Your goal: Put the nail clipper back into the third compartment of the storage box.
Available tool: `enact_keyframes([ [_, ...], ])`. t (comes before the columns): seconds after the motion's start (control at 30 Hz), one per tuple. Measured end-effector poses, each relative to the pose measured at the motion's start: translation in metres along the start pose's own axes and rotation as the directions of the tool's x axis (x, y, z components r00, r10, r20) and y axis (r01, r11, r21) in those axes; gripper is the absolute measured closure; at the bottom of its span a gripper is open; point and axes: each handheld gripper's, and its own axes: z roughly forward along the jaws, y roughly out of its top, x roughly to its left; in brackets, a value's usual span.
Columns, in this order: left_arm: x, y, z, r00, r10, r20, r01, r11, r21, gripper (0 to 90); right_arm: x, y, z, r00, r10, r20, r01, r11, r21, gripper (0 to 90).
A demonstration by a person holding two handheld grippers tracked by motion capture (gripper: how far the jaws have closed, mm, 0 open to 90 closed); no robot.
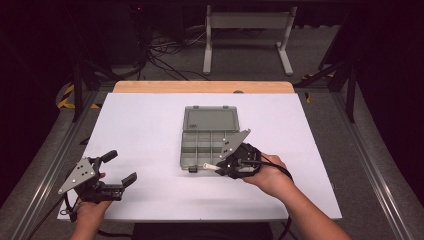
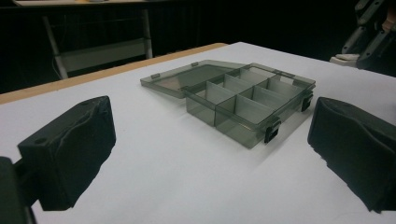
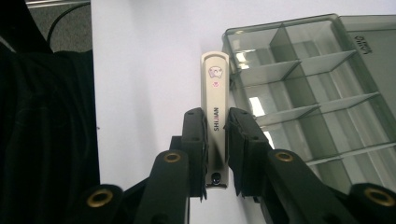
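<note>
My right gripper (image 3: pixel 215 135) is clamped on a cream nail clipper (image 3: pixel 215 100), printed with a small cartoon, which I hold just beside the near edge of the open smoky-grey compartment box (image 1: pixel 200 150); it looks lifted off the white table (image 1: pixel 150 130), though I can't be sure. My left gripper (image 1: pixel 120 170) stands released over the table's near left corner, jaws wide with nothing between them.

One box (image 1: pixel 210 142), lid open, eight compartments. One nail clipper (image 3: pixel 215 100) between the right fingers. Two grippers: left (image 1: pixel 120 172), right (image 1: pixel 226 168).
</note>
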Motion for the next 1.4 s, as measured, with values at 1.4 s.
enact_keyframes([
  [1.4,0.001,-0.001,0.001,1.0,-0.003,0.005,0.003,1.0,0.004,1.7,-0.094,0.019,0.004,0.9746,0.195,0.109,-0.192,0.981,-0.044,77.8],
])
